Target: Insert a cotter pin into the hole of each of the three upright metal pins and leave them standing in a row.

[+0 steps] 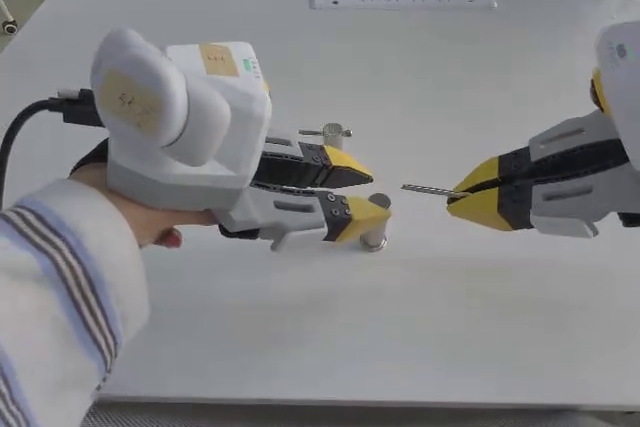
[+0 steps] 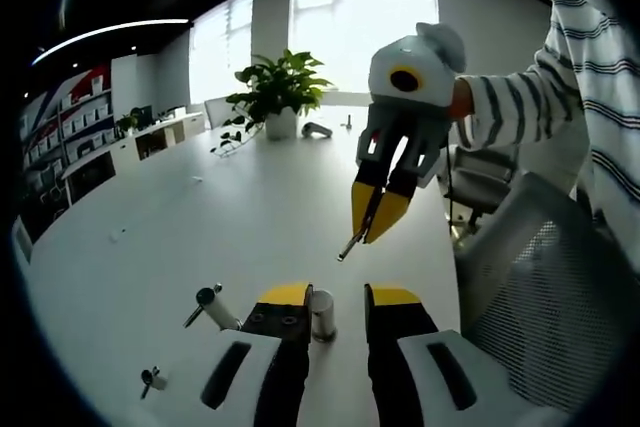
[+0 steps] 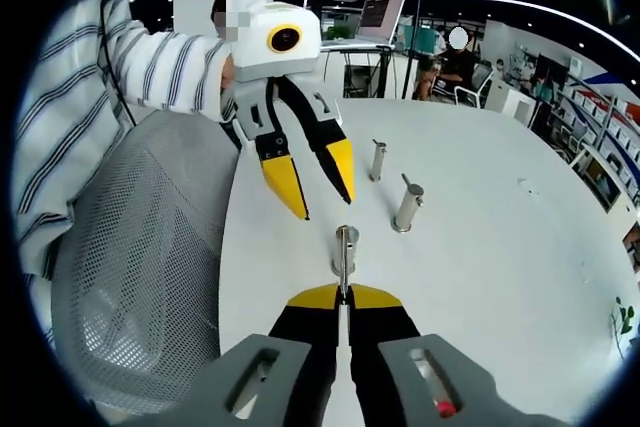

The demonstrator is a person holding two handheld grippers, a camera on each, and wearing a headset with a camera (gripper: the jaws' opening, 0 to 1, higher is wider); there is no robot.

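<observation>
We hold the left hand-held gripper (image 1: 378, 191) level over the counter (image 1: 300, 327), with its jaws wide apart. One metal pin (image 1: 373, 237) stands straight up between them. The right hand-held gripper (image 1: 455, 194) faces it from the other side, with its jaws closed on the thin cotter pin (image 1: 430, 190). The cotter pin lies flat and points at the metal pin, near it but not touching. A second pin (image 3: 408, 203) and a third pin (image 3: 378, 159) stand farther back. The counter has lots of open room around them.
</observation>
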